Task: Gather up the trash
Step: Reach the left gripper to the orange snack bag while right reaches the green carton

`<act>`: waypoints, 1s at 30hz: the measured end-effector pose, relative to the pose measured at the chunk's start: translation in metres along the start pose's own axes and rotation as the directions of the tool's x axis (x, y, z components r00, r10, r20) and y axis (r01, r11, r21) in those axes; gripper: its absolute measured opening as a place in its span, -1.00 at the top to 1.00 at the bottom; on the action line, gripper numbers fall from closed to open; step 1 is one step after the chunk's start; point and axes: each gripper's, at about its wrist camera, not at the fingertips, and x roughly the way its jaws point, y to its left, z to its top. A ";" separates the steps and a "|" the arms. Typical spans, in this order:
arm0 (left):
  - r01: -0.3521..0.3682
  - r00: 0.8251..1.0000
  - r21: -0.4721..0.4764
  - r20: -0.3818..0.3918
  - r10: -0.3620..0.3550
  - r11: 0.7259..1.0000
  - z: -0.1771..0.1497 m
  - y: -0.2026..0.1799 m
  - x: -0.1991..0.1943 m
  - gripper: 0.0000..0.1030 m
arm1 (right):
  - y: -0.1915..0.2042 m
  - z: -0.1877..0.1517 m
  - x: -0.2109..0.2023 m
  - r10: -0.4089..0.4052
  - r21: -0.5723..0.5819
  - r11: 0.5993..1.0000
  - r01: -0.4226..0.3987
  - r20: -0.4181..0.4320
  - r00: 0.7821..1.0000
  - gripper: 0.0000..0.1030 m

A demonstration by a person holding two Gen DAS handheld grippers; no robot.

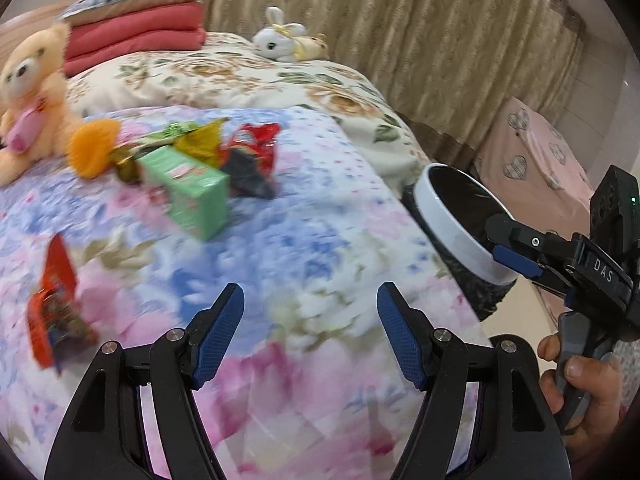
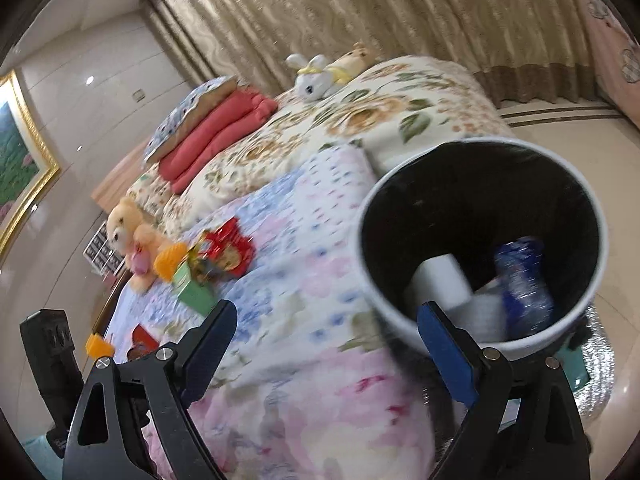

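Note:
Trash lies on the floral bed: a green carton (image 1: pixel 188 190), a red wrapper (image 1: pixel 256 146), a dark wrapper (image 1: pixel 248 174), a yellow wrapper (image 1: pixel 200 142) and a red packet (image 1: pixel 54 308) at the left. My left gripper (image 1: pixel 310 304) is open and empty above the quilt. A white-rimmed bin (image 1: pixel 460 224) with a black liner stands at the bed's right edge. My right gripper (image 2: pixel 326 322) is open and empty beside the bin (image 2: pixel 592 280), which holds a blue crumpled bottle (image 2: pixel 524 280) and white paper (image 2: pixel 440 276). The carton (image 2: pixel 196 292) and red wrapper (image 2: pixel 228 250) also show there.
A teddy bear (image 1: pixel 28 96), an orange plush piece (image 1: pixel 92 146), folded red blankets (image 1: pixel 136 36) and a white toy rabbit (image 1: pixel 280 38) sit on the bed. Curtains hang behind. A pink covered piece (image 1: pixel 540 160) stands at the right. The other gripper (image 1: pixel 516 256) reaches over the bin.

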 end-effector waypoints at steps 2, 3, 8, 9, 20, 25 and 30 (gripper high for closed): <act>-0.010 1.000 -0.022 0.002 0.010 1.000 -0.005 0.009 -0.006 -0.37 | 0.010 -0.003 0.005 0.014 -0.014 1.000 -0.014 -0.014 1.000 -0.81; -0.014 1.000 -0.031 0.003 0.014 0.999 -0.008 0.014 -0.008 -0.37 | 0.014 -0.005 0.007 0.018 -0.019 1.000 -0.019 -0.019 1.000 -0.81; -0.044 0.999 -0.064 0.012 0.044 0.997 -0.016 0.033 -0.021 -0.37 | 0.036 -0.009 0.014 0.044 -0.065 0.997 -0.046 -0.035 0.998 -0.81; -0.052 0.998 -0.072 0.016 0.053 0.996 -0.018 0.037 -0.024 -0.37 | 0.041 -0.010 0.016 0.051 -0.073 0.996 -0.054 -0.038 0.998 -0.81; -0.131 0.990 -0.128 0.029 0.136 0.983 -0.043 0.075 -0.055 -0.37 | 0.081 -0.028 0.044 0.110 -0.130 0.984 -0.124 -0.109 0.988 -0.81; -0.196 0.978 -0.163 0.039 0.205 0.967 -0.053 0.093 -0.066 -0.38 | 0.097 -0.035 0.057 0.132 -0.163 0.974 -0.154 -0.139 0.981 -0.81; -0.223 0.971 -0.202 0.043 0.236 0.954 -0.058 0.107 -0.072 -0.38 | 0.111 -0.038 0.071 0.147 -0.183 0.967 -0.178 -0.167 0.975 -0.81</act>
